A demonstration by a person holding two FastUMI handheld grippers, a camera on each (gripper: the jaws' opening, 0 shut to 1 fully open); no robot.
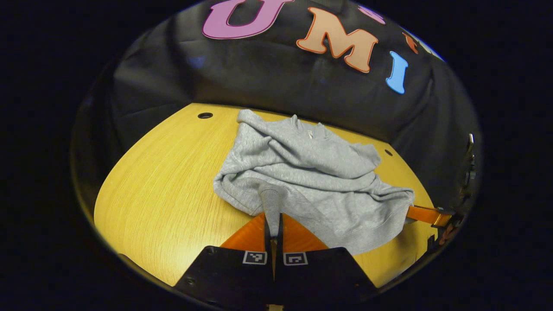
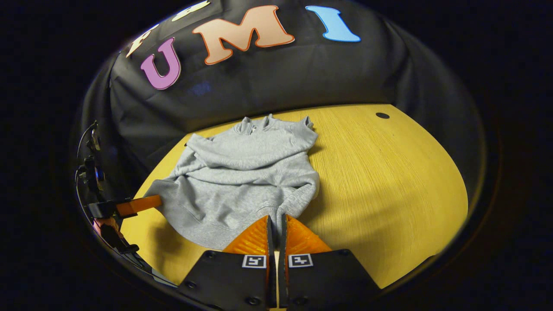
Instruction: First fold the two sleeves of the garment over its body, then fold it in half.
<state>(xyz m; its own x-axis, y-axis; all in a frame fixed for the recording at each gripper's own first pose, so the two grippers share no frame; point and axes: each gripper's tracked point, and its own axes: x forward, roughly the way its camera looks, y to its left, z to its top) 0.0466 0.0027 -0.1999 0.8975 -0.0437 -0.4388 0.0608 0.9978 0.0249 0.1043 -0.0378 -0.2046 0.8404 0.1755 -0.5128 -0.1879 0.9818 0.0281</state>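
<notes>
Both sleeves folded across grey fleece sweatshirt (image 2: 242, 181) on yellow wooden tabletop (image 2: 389, 181); left tool (image 1: 273, 220) pinching a cuff, right tool (image 2: 276, 222) pinching the hem.

Grey sweatshirt (image 1: 311, 181) on wooden table (image 1: 173, 185), cuff (image 1: 271, 203) pinched (left hand-held gripper (image 1: 274, 224))

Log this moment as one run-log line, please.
left tongs: shut on cuff | right tongs: shut on hem | sweatshirt: sleeves crossed over body | table: half-fold pending
</notes>
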